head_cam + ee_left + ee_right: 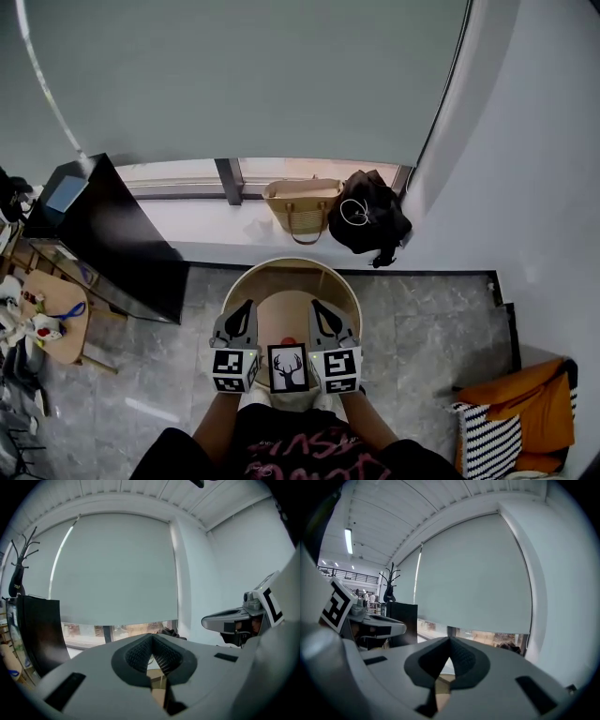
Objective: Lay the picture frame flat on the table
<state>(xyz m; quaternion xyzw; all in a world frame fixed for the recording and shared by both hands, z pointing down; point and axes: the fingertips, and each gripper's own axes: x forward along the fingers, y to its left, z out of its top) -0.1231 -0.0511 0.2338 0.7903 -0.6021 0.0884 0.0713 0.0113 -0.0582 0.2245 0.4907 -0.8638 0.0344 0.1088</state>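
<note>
Deer picture frame (287, 367) seen at lower centre, long axis running top to bottom.
Fingers of left gripper (151, 637) and right gripper (450, 640) are pressed together, empty.

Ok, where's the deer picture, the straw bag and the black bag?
picture frame (287, 367), head view, on the deer print.
straw bag (302, 214), head view, on its woven front.
black bag (368, 223), head view, on its middle.

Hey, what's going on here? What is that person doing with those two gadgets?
A person holds a claw in each hand over a round wooden table. The left claw and right claw are both shut and empty, pointing away from the person. A small picture frame with a deer print sits between them, and neither claw grips it. From above I can't tell whether it is propped up or flat.
</note>
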